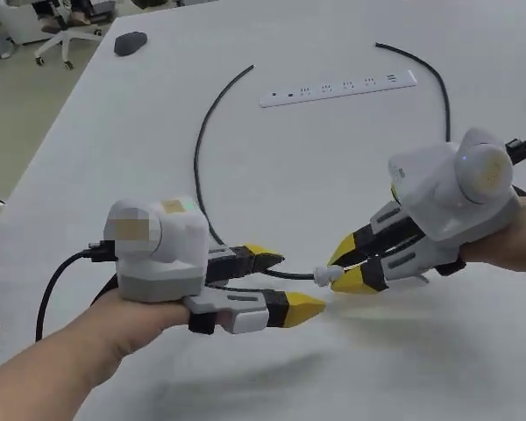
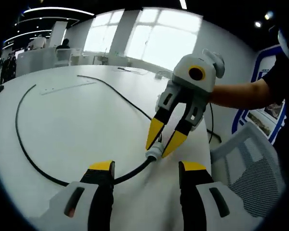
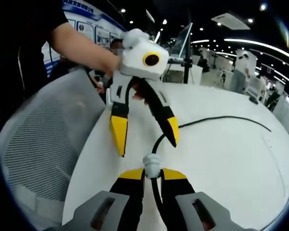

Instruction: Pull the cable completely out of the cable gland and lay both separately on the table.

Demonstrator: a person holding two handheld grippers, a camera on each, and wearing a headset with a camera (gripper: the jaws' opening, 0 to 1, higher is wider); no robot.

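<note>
A: Head view, counts?
B: Two grippers. Left gripper (image 1: 289,281) at 8 o'clock, jaws released, straddling the long black cable (image 1: 195,167). Right gripper (image 1: 344,268) at 3 o'clock, clenched on one small white plastic cable gland (image 1: 326,274), with the cable threaded through it. A second black run sits at 1 o'clock, its join hidden. One white power strip (image 1: 337,88) at 12, one dark oval mouse (image 1: 130,42) at 11, all on the white table (image 1: 289,175).
A: Left gripper view?
B: Own two jaws are wide apart at 6, cable crossing between, not clamped. Gland at centre, in the right gripper's tips.
A: Right gripper view?
B: Own jaws are pinched at 6, gland at the tips. Left gripper at 12, spread open.
</note>
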